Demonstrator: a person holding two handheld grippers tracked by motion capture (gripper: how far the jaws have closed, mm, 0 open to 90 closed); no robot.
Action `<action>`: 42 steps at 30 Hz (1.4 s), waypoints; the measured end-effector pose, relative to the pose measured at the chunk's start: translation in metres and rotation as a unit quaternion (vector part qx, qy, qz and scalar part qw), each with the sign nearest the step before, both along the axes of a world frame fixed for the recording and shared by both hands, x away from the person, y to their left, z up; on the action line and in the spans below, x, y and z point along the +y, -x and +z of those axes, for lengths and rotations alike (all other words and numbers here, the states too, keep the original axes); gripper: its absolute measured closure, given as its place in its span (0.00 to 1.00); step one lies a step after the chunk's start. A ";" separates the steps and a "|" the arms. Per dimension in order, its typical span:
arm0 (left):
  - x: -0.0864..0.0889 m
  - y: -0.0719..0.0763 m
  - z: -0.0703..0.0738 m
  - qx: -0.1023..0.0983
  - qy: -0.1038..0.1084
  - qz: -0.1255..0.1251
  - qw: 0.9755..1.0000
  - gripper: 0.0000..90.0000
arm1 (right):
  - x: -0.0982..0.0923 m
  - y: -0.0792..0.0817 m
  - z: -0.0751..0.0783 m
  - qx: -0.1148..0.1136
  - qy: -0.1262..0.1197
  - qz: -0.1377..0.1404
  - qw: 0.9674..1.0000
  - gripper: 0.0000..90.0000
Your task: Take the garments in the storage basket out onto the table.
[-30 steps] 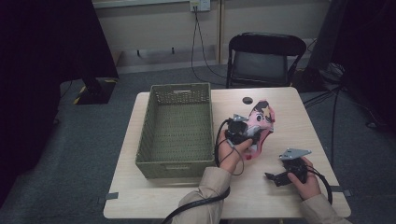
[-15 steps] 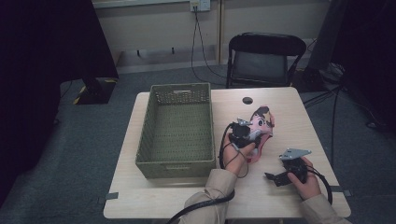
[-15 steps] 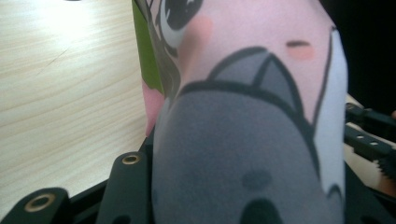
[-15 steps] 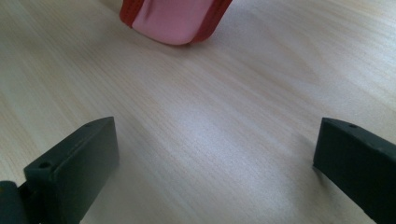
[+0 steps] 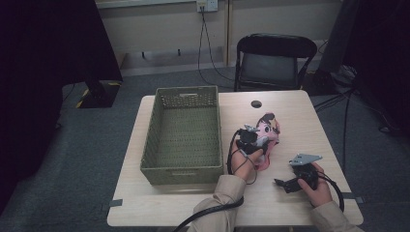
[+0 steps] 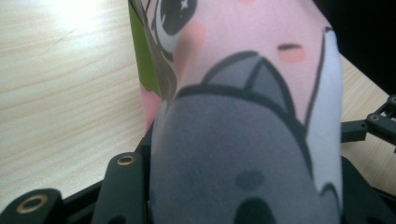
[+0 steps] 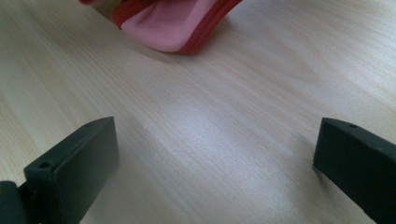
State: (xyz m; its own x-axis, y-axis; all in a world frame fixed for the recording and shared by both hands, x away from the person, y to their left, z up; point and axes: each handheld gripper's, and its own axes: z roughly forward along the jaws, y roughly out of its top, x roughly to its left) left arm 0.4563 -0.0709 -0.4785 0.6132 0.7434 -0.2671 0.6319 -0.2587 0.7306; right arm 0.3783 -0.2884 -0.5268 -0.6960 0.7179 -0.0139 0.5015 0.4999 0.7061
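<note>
A pink soft toy (image 5: pixel 269 126) with grey and black cartoon markings lies on the wooden table (image 5: pixel 295 108), right of the basket. My left gripper (image 5: pixel 257 140) is shut on its near end. In the left gripper view the toy (image 6: pixel 243 140) bulges up between the two black jaws; they have just been opening a little, with the toy still between them. My right gripper (image 5: pixel 284 184) rests on the table near the front right, open, with bare wood between its jaws (image 7: pixel 210 158). A pink and red edge of the toy (image 7: pixel 173 23) lies beyond it.
A green woven basket (image 5: pixel 180 176) stands empty on the left half of the table. A small black round thing (image 5: pixel 256 104) lies near the far edge. A black folding chair (image 5: pixel 275 58) stands behind the table. Cables trail from both grippers.
My left gripper has come down with the pink toy, which now rests lower on the table. The right gripper has stayed where it was.
</note>
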 end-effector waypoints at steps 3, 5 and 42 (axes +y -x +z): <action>-0.002 0.000 -0.001 0.000 -0.003 -0.005 1.000 0.56 | 0.000 0.000 0.000 0.000 0.000 0.000 1.000 0.00; -0.004 0.000 -0.002 -0.002 -0.007 -0.005 1.000 0.56 | 0.000 0.000 0.000 0.000 0.000 0.000 1.000 0.00; -0.008 -0.008 -0.015 0.008 -0.034 -0.004 0.999 0.45 | 0.000 0.000 0.000 0.000 0.000 -0.001 1.000 0.00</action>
